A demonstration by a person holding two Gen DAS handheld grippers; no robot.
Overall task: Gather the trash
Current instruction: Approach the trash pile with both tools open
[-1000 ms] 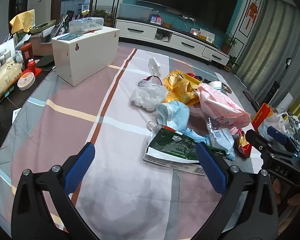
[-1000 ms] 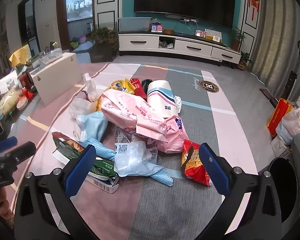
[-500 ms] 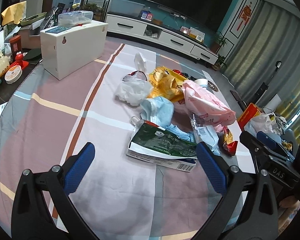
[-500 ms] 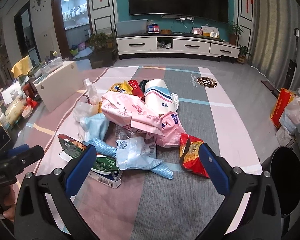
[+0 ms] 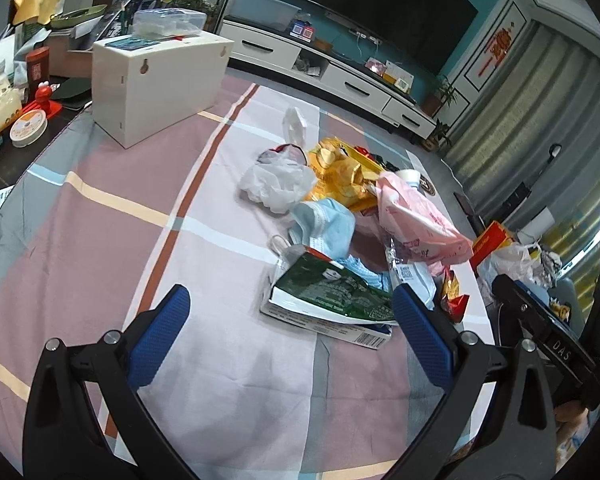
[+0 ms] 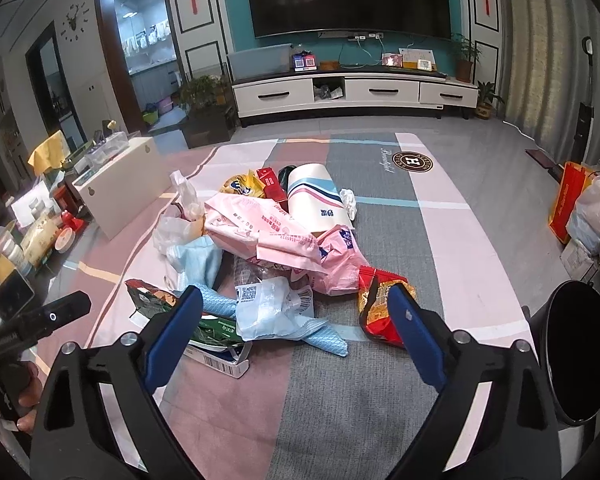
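A pile of trash lies on a plaid cloth (image 5: 100, 240): a green pack (image 5: 332, 292) on a barcode box, a blue mask (image 5: 328, 228), a pink bag (image 5: 416, 216), a yellow wrapper (image 5: 340, 172) and a white plastic bag (image 5: 276, 180). My left gripper (image 5: 288, 296) hovers open just short of the green pack, holding nothing. My right gripper (image 6: 294, 296) hangs above a clear bag with a QR label (image 6: 272, 308) and a red snack bag (image 6: 380, 304). Its jaws are closing, still wide apart and touching nothing. A black bin (image 6: 580, 344) stands at the right.
A white box (image 5: 156, 80) stands on the cloth's far left, with jars and packets beyond it. A white striped cylinder (image 6: 316, 196) lies behind the pile. An orange bag (image 6: 568, 204) and plastic bags sit at the right. A TV cabinet (image 6: 352, 92) lines the far wall.
The right gripper's fingers have come a little closer together. Both views have tilted slightly. The trash has not moved.
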